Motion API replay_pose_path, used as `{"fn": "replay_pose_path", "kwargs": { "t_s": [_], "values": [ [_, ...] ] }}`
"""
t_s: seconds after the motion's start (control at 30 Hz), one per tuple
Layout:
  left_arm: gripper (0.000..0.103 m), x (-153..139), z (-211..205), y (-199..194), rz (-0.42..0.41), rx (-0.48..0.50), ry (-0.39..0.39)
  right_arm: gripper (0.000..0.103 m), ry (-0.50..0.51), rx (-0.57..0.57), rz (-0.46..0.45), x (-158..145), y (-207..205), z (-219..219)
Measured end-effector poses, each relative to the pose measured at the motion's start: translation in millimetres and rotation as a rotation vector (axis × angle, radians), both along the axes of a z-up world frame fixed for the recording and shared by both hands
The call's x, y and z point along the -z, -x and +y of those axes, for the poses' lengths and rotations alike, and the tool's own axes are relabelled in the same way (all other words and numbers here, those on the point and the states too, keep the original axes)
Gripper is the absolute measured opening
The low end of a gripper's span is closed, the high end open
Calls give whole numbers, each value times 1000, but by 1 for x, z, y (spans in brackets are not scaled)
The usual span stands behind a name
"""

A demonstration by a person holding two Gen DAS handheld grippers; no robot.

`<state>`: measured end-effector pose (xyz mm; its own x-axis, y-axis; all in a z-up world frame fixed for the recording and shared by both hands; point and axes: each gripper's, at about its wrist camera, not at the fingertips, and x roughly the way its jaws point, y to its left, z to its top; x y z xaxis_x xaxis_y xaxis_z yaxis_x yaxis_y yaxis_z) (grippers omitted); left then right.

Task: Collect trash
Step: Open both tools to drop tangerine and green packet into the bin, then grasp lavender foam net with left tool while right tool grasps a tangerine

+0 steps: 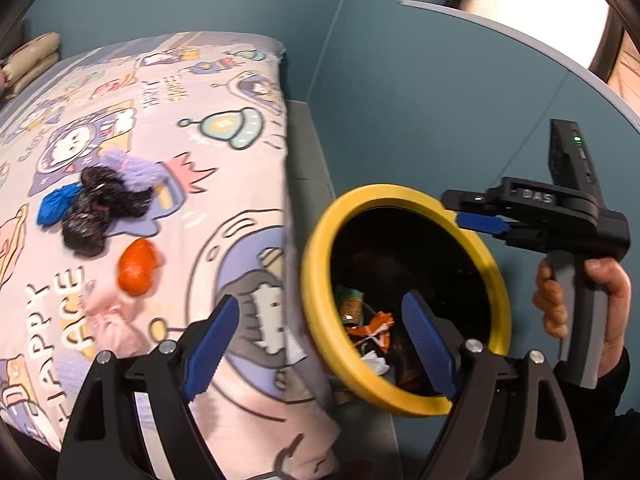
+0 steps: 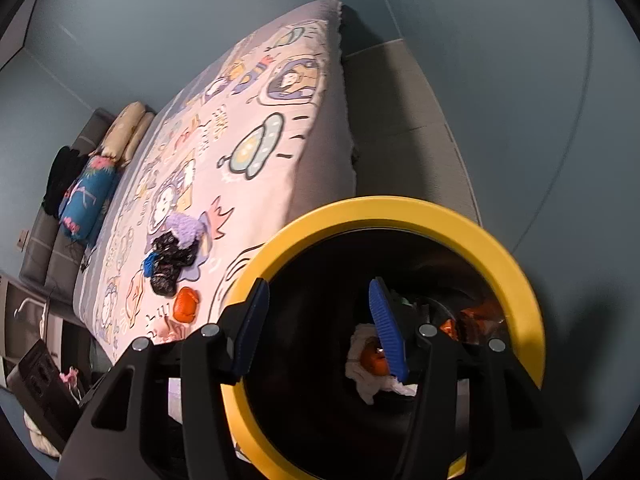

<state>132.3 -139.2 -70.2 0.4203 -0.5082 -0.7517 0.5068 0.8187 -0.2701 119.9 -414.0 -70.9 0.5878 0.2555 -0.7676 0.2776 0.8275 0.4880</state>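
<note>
Hovering over the yellow-rimmed bin (image 2: 516, 276), both claws gape empty — left claw (image 1: 320, 344), right claw (image 2: 320, 328) — perhaps touching nothing.

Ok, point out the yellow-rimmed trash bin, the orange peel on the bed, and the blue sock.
yellow-rimmed trash bin (image 1: 316, 280), left wrist view, left rim
orange peel (image 1: 136, 272), left wrist view, its middle
blue sock (image 1: 58, 204), left wrist view, its middle

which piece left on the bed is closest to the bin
The orange piece: it lies nearer the yellow-rimmed bin than the black clump and blue wad beyond it.
</note>
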Motion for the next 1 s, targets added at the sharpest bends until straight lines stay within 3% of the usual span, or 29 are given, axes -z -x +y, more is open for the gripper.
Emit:
{"fn": "replay_pose_path", "kwargs": {
  "t_s": [0.6,1.0],
  "values": [
    [85,12,79,-7,21,-180,-41,55,28,-223,-46,-18,-36,84],
    [85,40,135,0,127,-344,-56,55,59,-387,-49,-16,-73,155]
  ]
}}
